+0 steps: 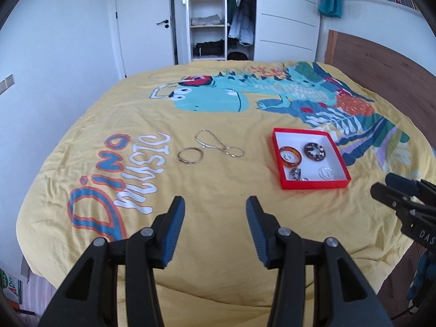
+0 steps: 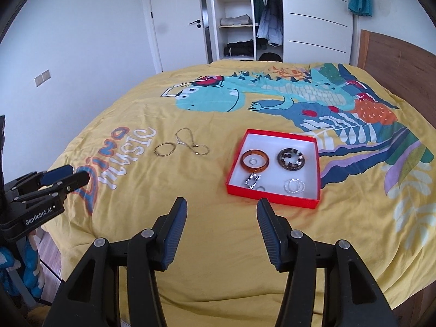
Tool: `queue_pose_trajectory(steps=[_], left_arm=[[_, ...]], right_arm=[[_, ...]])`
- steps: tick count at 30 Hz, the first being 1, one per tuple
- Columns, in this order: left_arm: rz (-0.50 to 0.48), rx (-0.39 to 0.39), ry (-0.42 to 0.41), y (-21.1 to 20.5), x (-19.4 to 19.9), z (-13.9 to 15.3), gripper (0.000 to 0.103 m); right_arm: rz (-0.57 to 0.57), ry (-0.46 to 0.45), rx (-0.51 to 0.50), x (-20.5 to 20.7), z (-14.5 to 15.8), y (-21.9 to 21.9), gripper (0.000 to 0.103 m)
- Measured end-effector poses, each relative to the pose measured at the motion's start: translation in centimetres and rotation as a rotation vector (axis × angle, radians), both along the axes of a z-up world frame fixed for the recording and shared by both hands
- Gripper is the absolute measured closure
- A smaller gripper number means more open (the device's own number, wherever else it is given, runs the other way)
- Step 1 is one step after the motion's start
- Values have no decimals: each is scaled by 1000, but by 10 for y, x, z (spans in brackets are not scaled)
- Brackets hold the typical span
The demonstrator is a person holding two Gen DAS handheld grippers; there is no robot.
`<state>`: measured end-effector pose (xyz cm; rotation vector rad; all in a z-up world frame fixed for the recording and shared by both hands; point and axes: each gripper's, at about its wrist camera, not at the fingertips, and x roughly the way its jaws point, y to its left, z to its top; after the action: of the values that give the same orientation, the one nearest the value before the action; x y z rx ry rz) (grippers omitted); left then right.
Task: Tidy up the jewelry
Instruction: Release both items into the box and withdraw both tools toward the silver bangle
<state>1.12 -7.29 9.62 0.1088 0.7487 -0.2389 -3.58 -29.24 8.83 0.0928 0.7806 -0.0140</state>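
Note:
A red box [image 1: 313,184] [image 2: 272,198] with a white inside lies on the yellow bedspread. In it are an amber bangle [image 1: 290,157] [image 2: 254,160], a dark beaded bracelet [image 1: 315,151] [image 2: 291,158], silver pieces [image 2: 253,180] and clear rings [image 2: 294,185]. Left of the box on the bedspread lie a thin gold bangle [image 1: 190,155] [image 2: 165,149] and a chain necklace [image 1: 218,144] [image 2: 192,141]. My left gripper [image 1: 215,207] is open and empty above the near bedspread. My right gripper [image 2: 222,208] is open and empty, just short of the box.
The bed [image 1: 218,245] has a dinosaur print and a wooden headboard [image 1: 381,60] at the right. An open wardrobe [image 1: 215,16] and a door [image 1: 141,24] stand behind. The floor shows at the lower left.

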Motion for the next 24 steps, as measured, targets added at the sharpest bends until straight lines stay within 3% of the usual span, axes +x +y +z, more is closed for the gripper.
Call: queue_pose_trajectory(steps=[8, 24], left_arm=[[29, 6, -19, 11, -3, 3, 58], [66, 70, 59, 14, 33, -24, 57]], right_arm=[[34, 10, -5, -4, -3, 15, 48], [67, 25, 47, 33, -15, 11, 48]])
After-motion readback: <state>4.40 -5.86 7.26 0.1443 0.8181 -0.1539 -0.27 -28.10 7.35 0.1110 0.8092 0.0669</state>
